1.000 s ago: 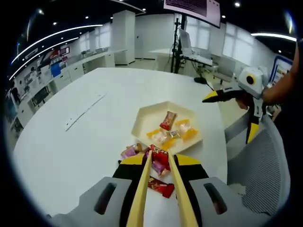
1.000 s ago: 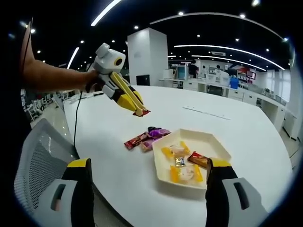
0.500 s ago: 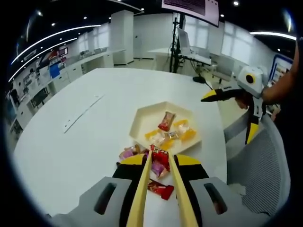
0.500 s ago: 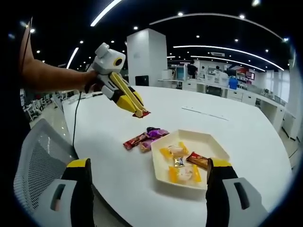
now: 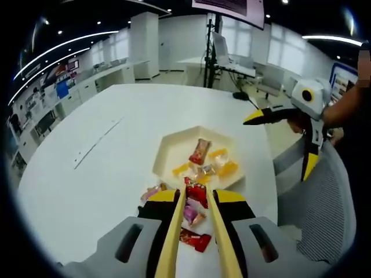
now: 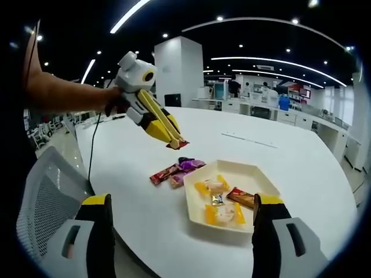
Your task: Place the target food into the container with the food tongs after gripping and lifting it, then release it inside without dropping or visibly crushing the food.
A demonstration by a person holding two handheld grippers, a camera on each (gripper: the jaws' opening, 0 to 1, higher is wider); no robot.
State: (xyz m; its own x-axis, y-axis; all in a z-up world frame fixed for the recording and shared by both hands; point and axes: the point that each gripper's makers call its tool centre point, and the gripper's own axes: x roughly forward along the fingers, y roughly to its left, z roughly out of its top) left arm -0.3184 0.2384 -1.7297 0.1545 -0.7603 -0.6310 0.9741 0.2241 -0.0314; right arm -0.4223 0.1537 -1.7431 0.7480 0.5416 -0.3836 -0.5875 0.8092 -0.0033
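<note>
A: Left gripper (image 5: pixel 197 194) status?
B: Its tongs are pressed onto a red packet (image 5: pixel 196 191), which hangs clear of the table (image 5: pixel 104 168). In the right gripper view the same gripper (image 6: pixel 177 142) enters from 10 o'clock, held in a hand (image 6: pixel 119 99), with the packet (image 6: pixel 177 144) at its tips above the tabletop (image 6: pixel 301 156).

A: Right gripper?
B: Spread wide. Its jaws rise at 7 and 5 o'clock of its own view with nothing between them. In the left gripper view it (image 5: pixel 277 145) sits at 3 o'clock, off the table edge, yellow tips apart.

A: Container position?
B: A white hexagonal tray (image 5: pixel 168 152) lies just past the left tongs' tips, toward 12 o'clock. It holds a red-brown packet (image 5: pixel 199 152), orange sweets (image 5: pixel 227 169) and pale wrapped sweets (image 5: pixel 206 170). In the right gripper view the tray (image 6: pixel 258 174) lies at centre, toward 5 o'clock from the held packet.

A: Loose items?
B: Under the left tongs lie a purple packet (image 5: pixel 191 213) and another red packet (image 5: pixel 194 240), with a pink one (image 5: pixel 151 193) at 9 o'clock of the tips. In the right gripper view this group (image 6: pixel 173 171) lies beside the tray, on its 9 o'clock side.

A: Surroundings?
B: A mesh chair (image 5: pixel 322 208) stands at 4 o'clock in the left gripper view. A thin strip (image 5: pixel 95 142) lies on the table at 10 o'clock.
</note>
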